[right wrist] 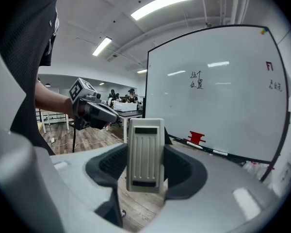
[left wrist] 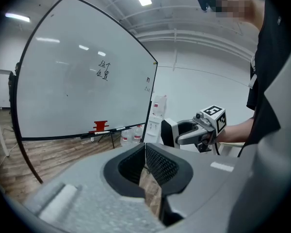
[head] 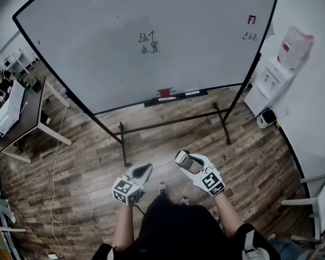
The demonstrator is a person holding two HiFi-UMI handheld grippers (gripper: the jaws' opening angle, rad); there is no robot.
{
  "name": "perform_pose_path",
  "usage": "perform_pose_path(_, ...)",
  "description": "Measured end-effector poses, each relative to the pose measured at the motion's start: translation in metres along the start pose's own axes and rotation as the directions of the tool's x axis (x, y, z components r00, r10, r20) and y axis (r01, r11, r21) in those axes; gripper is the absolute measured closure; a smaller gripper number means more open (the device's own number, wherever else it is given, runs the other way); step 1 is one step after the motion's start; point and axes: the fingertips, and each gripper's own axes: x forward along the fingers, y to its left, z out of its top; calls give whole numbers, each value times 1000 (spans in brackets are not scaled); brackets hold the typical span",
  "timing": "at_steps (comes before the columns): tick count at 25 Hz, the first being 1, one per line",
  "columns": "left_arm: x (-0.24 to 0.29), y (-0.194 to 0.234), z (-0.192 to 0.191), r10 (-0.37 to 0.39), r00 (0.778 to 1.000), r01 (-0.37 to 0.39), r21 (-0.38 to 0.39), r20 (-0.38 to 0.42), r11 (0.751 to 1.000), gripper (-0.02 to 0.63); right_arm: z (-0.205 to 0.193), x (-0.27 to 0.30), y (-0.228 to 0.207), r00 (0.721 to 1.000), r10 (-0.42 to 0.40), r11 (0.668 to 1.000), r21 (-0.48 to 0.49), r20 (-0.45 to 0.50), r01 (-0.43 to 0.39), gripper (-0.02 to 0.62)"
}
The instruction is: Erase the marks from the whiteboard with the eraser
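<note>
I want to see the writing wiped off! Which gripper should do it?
The right gripper: its jaws grip the eraser. The left gripper is shut on nothing. Neither touches the whiteboard.

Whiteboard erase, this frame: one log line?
stage: pre-erase | right gripper: shut on eraser | left gripper: jaws together, empty | whiteboard: marks unerased | contact: none, both grippers short of board

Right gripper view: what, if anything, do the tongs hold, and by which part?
The right tongs grip the eraser by its two long sides, near its middle. The left tongs are shut, empty.
</note>
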Motion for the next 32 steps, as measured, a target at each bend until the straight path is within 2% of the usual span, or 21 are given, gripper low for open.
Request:
perform_pose_path(10,12,56,17,-33,999,33,1,-2,999,592,27,48,-23,999,-35,999,-2,2,35,360)
perform_pose_path(24,34,131,33,-122,992,122,18,-8,992,592,45,114,-53,994,-109,994,14,-21,109,360)
perform_pose_path(32,38,163,32,-143,990,143,11,-19,990,592,47,142,-61,992,-124,992,16,-36,124,360)
